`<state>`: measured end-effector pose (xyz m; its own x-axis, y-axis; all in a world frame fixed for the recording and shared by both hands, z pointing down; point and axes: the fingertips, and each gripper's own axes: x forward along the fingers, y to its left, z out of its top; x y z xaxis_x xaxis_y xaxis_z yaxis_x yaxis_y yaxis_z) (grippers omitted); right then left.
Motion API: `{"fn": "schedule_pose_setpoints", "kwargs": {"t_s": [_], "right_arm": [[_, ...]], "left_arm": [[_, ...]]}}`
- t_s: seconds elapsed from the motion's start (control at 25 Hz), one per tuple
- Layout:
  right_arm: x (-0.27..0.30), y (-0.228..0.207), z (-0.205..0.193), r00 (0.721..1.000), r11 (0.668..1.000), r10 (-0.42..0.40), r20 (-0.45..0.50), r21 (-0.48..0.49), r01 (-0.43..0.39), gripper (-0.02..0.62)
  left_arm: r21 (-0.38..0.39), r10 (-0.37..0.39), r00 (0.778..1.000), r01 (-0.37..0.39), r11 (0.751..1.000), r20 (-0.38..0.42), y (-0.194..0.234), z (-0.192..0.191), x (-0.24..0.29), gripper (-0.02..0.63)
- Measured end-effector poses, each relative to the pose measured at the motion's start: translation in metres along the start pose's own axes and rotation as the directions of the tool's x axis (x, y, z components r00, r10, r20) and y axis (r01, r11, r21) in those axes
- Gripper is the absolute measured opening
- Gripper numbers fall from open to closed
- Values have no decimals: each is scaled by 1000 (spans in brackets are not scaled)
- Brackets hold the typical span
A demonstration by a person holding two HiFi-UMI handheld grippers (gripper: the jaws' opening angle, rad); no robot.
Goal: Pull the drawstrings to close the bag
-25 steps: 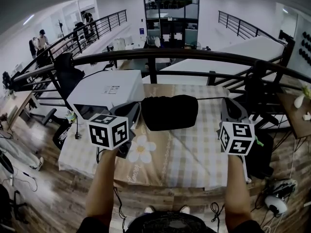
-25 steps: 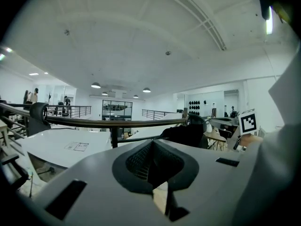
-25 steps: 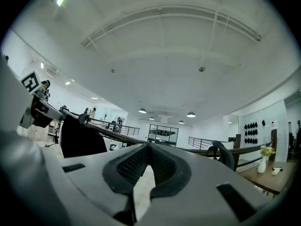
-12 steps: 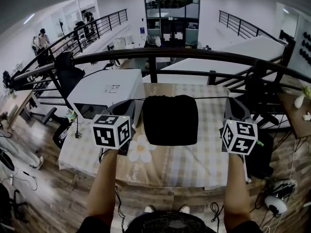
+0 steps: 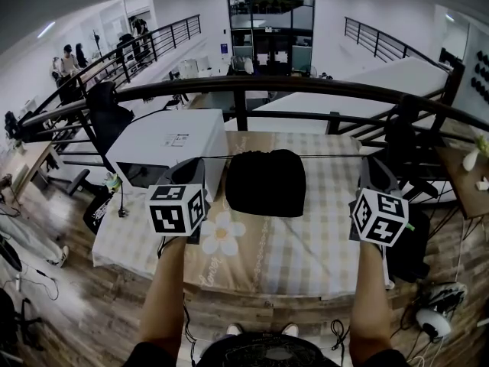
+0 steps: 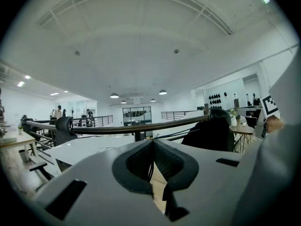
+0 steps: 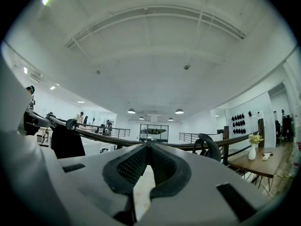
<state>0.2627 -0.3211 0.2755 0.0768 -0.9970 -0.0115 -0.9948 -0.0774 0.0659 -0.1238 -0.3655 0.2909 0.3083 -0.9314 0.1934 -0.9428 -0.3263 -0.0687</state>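
Observation:
A black drawstring bag point(image 5: 266, 183) lies on the checked table point(image 5: 306, 243), straight ahead in the head view. A thin drawstring point(image 5: 328, 156) runs taut and level from the bag's top edge out to both sides. My left gripper point(image 5: 200, 164) is at the bag's left and is shut on the left end of the string. My right gripper point(image 5: 365, 163) is at the bag's right and is shut on the right end. In the left gripper view the left gripper point(image 6: 151, 145) has its jaws pressed together. The right gripper view shows the right gripper point(image 7: 148, 147) the same way.
A white box-shaped machine point(image 5: 168, 144) stands on the table's far left corner, close behind my left gripper. A dark railing point(image 5: 244, 90) runs along the table's far edge. A flower print point(image 5: 221, 235) marks the cloth near my left hand. A side table with a vase point(image 7: 256, 152) stands to the right.
Both grippers have drifted a little and turned, the right one outward to the right. The bag bulged taller half a second ago and is now shorter, with its top slightly narrower. The string stays taut.

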Motion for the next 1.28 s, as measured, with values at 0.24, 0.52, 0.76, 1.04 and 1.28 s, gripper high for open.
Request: {"fn": "schedule_pose_setpoints", "kwargs": {"t_s": [0.24, 0.52, 0.76, 1.04, 1.28], "right_arm": [[-3, -8, 2, 1000, 1000, -22, 7, 9, 22, 31], [-4, -12, 4, 999, 999, -45, 22, 19, 45, 32], [-6, -11, 5, 998, 998, -51, 29, 36, 50, 32], [-2, -9, 5, 998, 998, -57, 30, 39, 56, 32], [-2, -9, 5, 998, 998, -62, 28, 11, 62, 32]], "left_arm": [[-10, 33, 999, -33, 999, 9, 8, -2, -3, 26], [-53, 58, 998, -57, 997, 22, 18, -1, -2, 26], [-81, 94, 995, -92, 993, 27, 27, -3, -4, 28], [-56, 115, 993, -113, 992, 27, 30, -3, -1, 28], [-39, 119, 992, -118, 992, 29, 28, -4, -2, 28]]}}
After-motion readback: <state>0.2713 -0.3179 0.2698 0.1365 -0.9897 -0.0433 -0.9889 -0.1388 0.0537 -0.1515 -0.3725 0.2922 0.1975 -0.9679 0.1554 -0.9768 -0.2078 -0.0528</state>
